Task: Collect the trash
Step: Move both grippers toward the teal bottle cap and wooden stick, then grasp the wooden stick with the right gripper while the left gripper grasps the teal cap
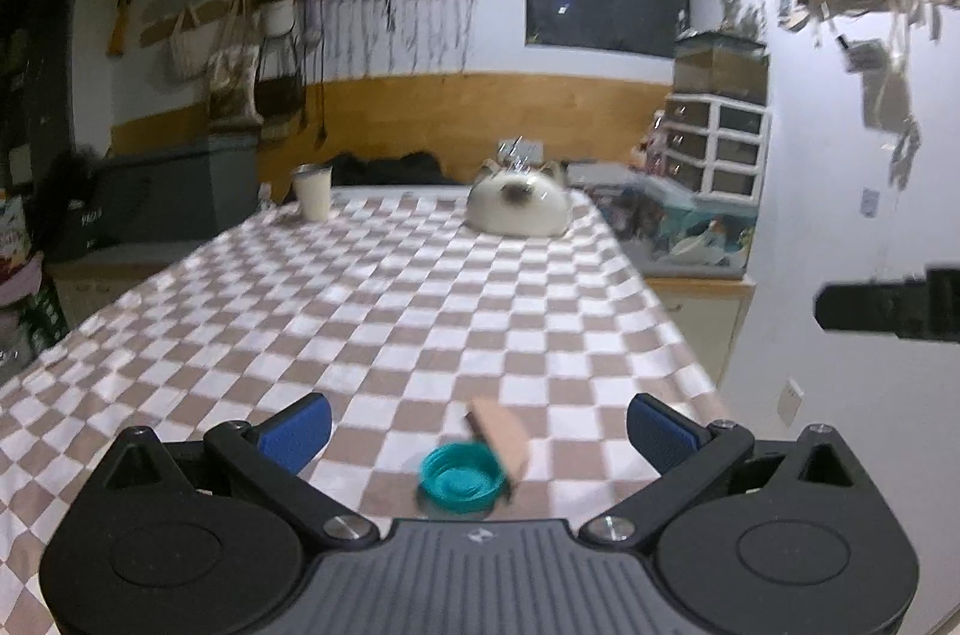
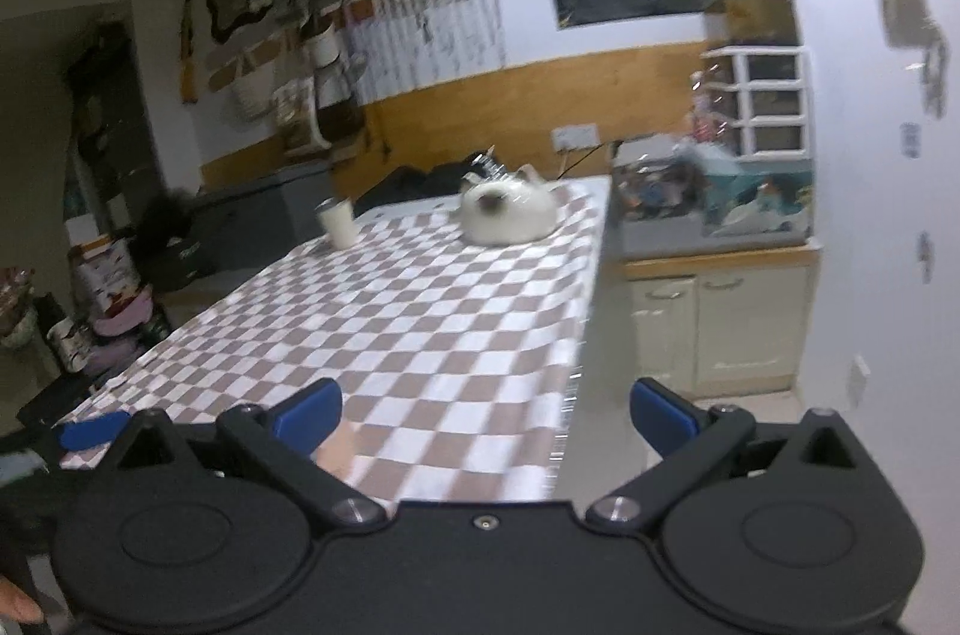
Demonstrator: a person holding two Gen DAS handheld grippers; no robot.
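Left gripper is wide apart and empty, poised low over the near end of the worktop. Right between its blue pads sits the trash: a teal cap, open side up, and a tan card lying touching or just behind it; the blur makes it hard to tell which. The right gripper is spread wide too, holding nothing, out near the worktop's right edge, with only a blurred tan patch of what is probably the card showing by its left finger.

The cap looks like rigid light plastic, round and likely slick, so pinching across the rim should hold it, and it may skate on the cloth if nudged. The card looks thin, stiff and feather-light; lying flat it offers little to bite, so its raised edge is the place to take it. At the far end, a cup and a pale rounded thing, well apart from all this.
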